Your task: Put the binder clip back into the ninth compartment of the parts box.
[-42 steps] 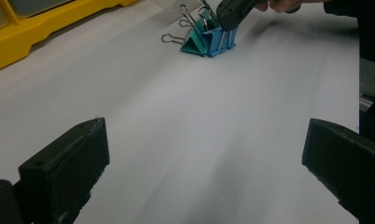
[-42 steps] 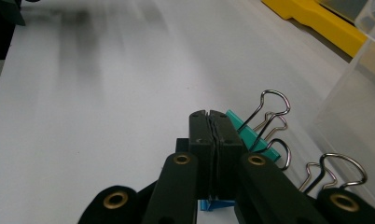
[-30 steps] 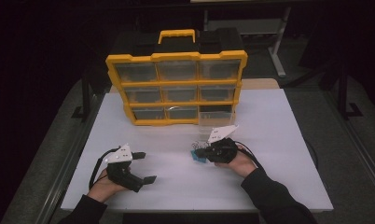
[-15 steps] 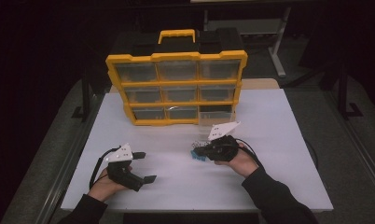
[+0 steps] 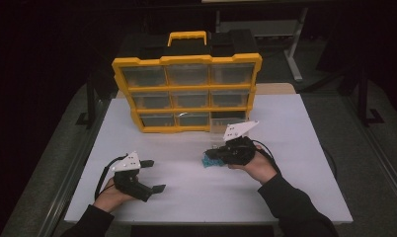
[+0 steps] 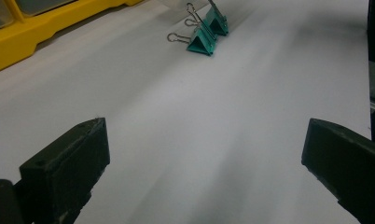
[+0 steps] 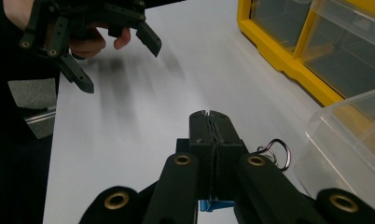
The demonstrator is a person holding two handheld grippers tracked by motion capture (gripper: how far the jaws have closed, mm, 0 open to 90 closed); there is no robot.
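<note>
While your right tool [image 7: 209, 126] has its jaws pressed tight together over the binder clips [image 5: 210, 160], keep that squeeze steady and lift straight, so nothing slips out before you reach a drawer. From the right gripper view you can see one wire loop [image 7: 275, 151] poking out beside the jaws and a blue-green edge just beneath them, so the grip seems to be on a handle or an edge rather than the body; I judge it a thin hold, so move slowly and avoid swinging.

These clips are small, teal, triangular in profile, with silver wire handles. From the left gripper view two of them [image 6: 205, 33] show close together, one upright on its broad base. They lie on the white worktop [image 5: 186, 192], right of centre and just near of the yellow drawer organizer [image 5: 186, 91].

A clear drawer [image 7: 349, 140] stands pulled out at the organizer's lower right, just far of the clips; it looks the likely target, so aim over its rim before letting go.

Your left tool [image 5: 149, 175] rests wide open and empty at the near left, well apart from the clips.
</note>
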